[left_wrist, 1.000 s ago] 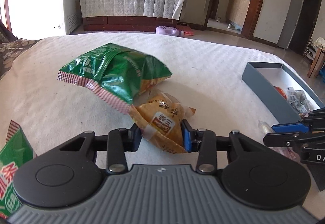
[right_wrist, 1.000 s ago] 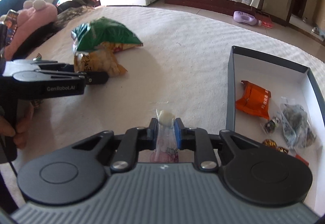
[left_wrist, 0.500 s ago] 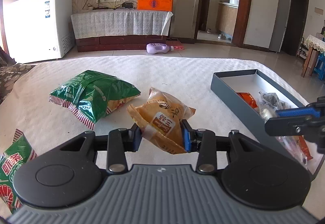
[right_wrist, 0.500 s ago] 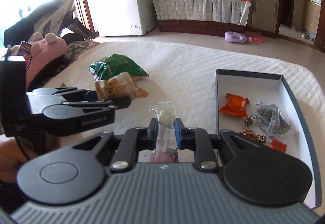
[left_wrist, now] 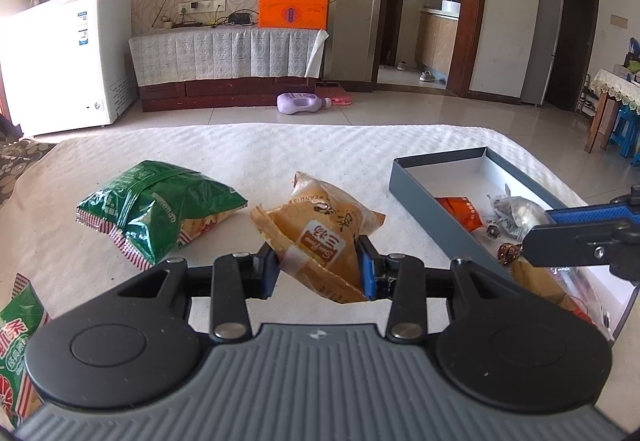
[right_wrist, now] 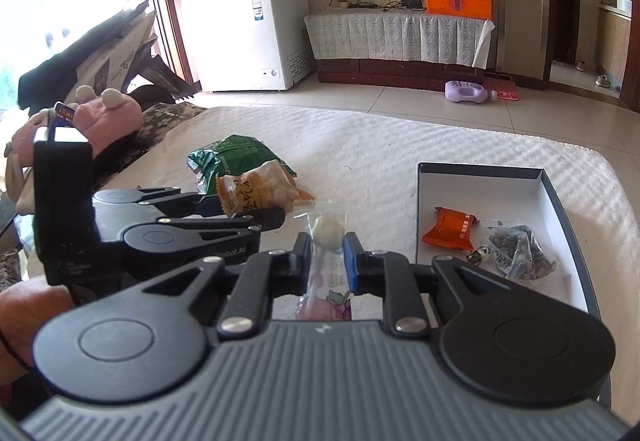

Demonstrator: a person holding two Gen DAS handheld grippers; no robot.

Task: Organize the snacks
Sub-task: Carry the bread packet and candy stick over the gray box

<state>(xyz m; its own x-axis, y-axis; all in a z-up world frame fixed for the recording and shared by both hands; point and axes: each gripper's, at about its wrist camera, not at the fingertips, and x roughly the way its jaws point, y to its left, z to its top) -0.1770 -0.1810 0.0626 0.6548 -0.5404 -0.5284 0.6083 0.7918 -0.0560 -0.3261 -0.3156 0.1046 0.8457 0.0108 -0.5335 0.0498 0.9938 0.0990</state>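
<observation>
Both grippers have risen toward the grey cardboard box (right_wrist: pixel 568 209): left gripper (left_wrist: pixel 318 267) clamps an orange-brown peanut packet (left_wrist: pixel 320 229), right gripper (right_wrist: pixel 327 261) pinches a clear candy sachet (right_wrist: pixel 326 241), ready for boxing.

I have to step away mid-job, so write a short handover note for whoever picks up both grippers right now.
Left gripper: shut on the yellow peanut bag, held off the bedspread.
Right gripper: shut on a clear candy packet, near the box.
Done: orange packet, grey packet and small sweets are in the box.
Left: drop both held snacks in, then the green chip bag and the green bag at the near left edge.
</observation>
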